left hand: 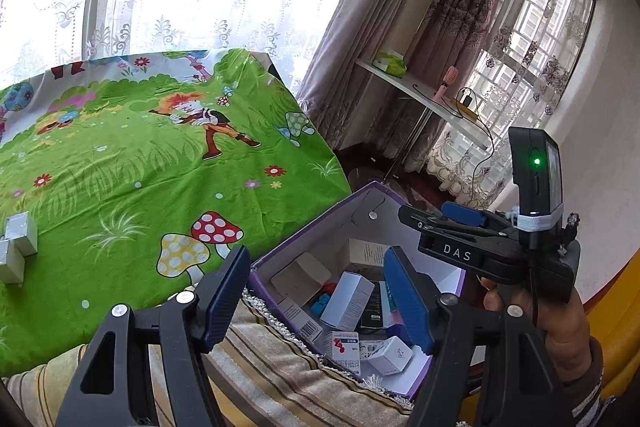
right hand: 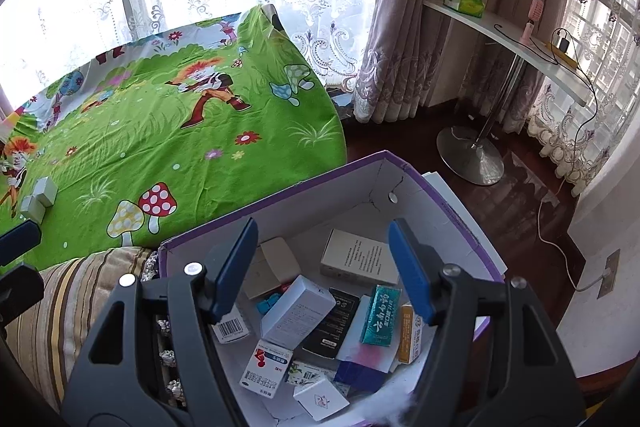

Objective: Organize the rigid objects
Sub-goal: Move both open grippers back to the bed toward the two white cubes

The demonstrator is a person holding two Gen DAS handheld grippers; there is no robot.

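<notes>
A purple-rimmed cardboard box (right hand: 400, 171) with a white inside sits at the bed's edge and holds several small packets, among them a white carton (right hand: 298, 311), a teal packet (right hand: 380, 315) and a black one (right hand: 332, 323). My right gripper (right hand: 320, 271) is open and empty above the box. My left gripper (left hand: 316, 301) is open and empty over the box's (left hand: 360, 199) left rim. The right gripper (left hand: 444, 217) also shows in the left wrist view, over the box. Two silver boxes (left hand: 16, 243) lie on the green bedsheet at the far left, and they also show in the right wrist view (right hand: 40, 201).
The green cartoon bedsheet (right hand: 180, 147) covers the bed. A striped towel (left hand: 260, 367) lies under the box's near side. A white shelf on a chrome stand (right hand: 472, 151) stands by the curtains to the right, with a cable running to a wall socket (right hand: 608, 273).
</notes>
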